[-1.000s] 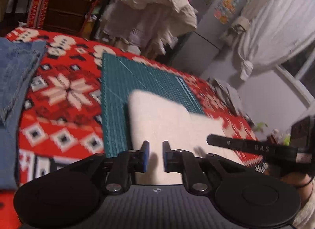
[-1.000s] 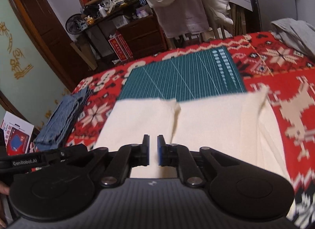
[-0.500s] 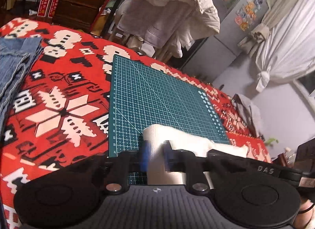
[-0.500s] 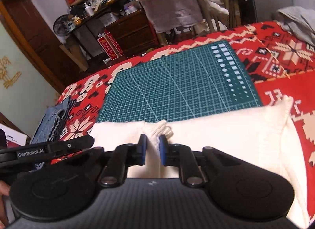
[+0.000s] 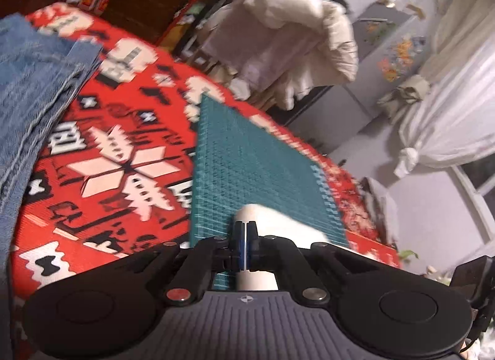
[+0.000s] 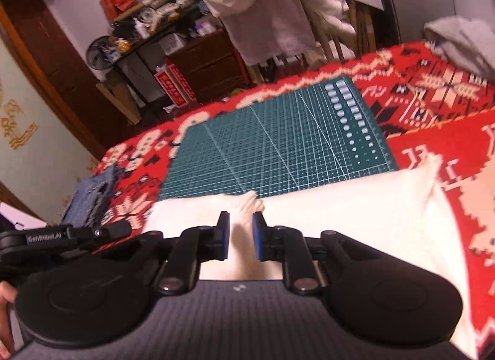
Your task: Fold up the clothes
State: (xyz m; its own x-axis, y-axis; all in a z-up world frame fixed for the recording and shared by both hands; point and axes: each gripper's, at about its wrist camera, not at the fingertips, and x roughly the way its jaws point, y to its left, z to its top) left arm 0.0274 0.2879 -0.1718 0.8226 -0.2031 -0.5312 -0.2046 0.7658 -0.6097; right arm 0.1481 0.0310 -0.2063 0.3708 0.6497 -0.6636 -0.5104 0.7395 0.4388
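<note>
The left gripper (image 5: 246, 244) has its two blue-padded tongs pressed together with only a hairline slit between them; a rounded fold of the cream garment (image 5: 263, 220) rises right behind and beneath the tips, but whether any cloth is actually caught between the pads cannot be told from this blurred view. Ahead of those tongs stretches the green cutting mat (image 5: 247, 158), and to their left lies the red patterned blanket (image 5: 108, 158) with folded blue jeans (image 5: 27, 87) at its far left edge. The right gripper (image 6: 240, 237) has its tongs spread apart — a clear gap shows between the blue pads, with the cream garment (image 6: 355, 214) lying under and between them, a bunched, fringed bit of cloth poking up just past the tips. The garment spreads flat to both sides of the right tongs, its far edge resting on the near border of the cutting mat (image 6: 278, 143) and its right part on the blanket (image 6: 448, 97). Left of the right tongs the other gripper (image 6: 77, 233) reaches in, and beyond it sit the jeans (image 6: 89, 199). A grey cloth (image 6: 464, 41) lies far right — on the blanket's back corner.
</note>
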